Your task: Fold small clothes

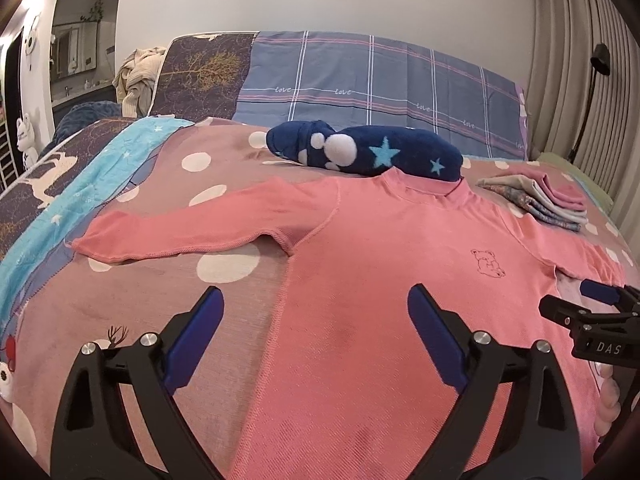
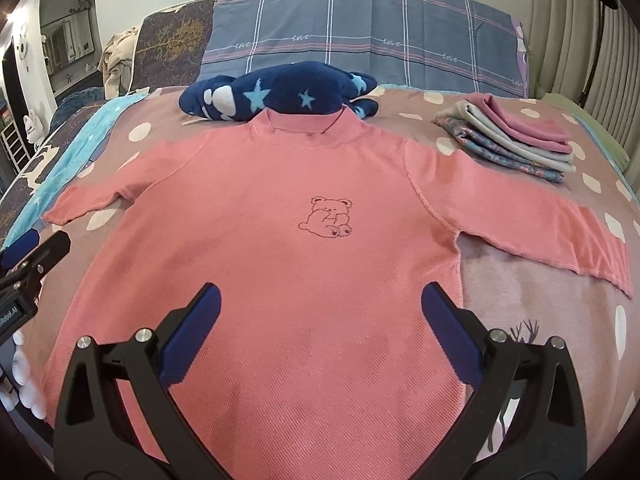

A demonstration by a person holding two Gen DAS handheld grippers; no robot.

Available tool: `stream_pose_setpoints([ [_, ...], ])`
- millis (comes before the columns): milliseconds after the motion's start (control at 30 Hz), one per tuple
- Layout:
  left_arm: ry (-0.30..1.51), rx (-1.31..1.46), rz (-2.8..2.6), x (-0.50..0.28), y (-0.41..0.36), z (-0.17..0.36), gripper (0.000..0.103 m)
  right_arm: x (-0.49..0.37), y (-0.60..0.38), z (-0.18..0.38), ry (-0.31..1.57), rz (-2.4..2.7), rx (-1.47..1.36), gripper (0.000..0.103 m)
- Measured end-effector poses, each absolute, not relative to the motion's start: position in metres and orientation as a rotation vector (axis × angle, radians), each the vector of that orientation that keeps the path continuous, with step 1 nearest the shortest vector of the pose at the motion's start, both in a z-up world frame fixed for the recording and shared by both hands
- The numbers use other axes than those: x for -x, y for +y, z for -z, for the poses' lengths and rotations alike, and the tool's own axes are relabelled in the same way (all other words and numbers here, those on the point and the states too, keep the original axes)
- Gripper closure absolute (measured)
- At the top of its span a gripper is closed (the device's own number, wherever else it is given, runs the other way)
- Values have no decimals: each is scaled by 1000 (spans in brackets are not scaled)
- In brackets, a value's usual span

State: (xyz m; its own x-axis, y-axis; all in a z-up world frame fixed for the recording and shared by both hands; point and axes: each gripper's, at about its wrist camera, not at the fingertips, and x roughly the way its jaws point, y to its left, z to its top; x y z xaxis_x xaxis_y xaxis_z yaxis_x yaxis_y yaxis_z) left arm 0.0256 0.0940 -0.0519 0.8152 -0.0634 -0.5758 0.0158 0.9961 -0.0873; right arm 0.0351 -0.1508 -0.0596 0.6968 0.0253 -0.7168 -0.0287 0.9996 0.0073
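A pink long-sleeved shirt [image 1: 380,280] with a small bear drawing lies flat, front up, on the bed, both sleeves spread out; it also shows in the right wrist view [image 2: 280,240]. My left gripper [image 1: 316,340] is open and empty above the shirt's lower left edge. My right gripper [image 2: 320,340] is open and empty above the shirt's lower middle. Each gripper shows at the edge of the other's view: the right one [image 1: 592,304], the left one [image 2: 28,252].
A dark blue starred plush garment [image 1: 360,152] lies just behind the collar. A stack of folded clothes [image 2: 516,140] sits at the back right. The polka-dot bedspread [image 1: 160,300] covers the bed, pillows [image 2: 360,28] at the headboard, curtain on the right.
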Motion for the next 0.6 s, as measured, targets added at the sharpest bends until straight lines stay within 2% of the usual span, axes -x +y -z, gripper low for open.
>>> stream_pose_setpoints([
  [67,627,122,58,-30,104,56,31,-37,-150,60,797,-30,10,2],
  [167,688,224,61,-43,129,68,47,-39,-150,60,791,-26,20,2],
  [300,762,389,-55,-66,197,87,50,-40,-153,58,763,-50,26,3],
  [367,767,469,-123,-79,238,93,51,-40,-154,57,749,-99,20,19],
  [600,811,813,-343,-124,362,130,48,-45,-162,72,796,-98,-22,20],
])
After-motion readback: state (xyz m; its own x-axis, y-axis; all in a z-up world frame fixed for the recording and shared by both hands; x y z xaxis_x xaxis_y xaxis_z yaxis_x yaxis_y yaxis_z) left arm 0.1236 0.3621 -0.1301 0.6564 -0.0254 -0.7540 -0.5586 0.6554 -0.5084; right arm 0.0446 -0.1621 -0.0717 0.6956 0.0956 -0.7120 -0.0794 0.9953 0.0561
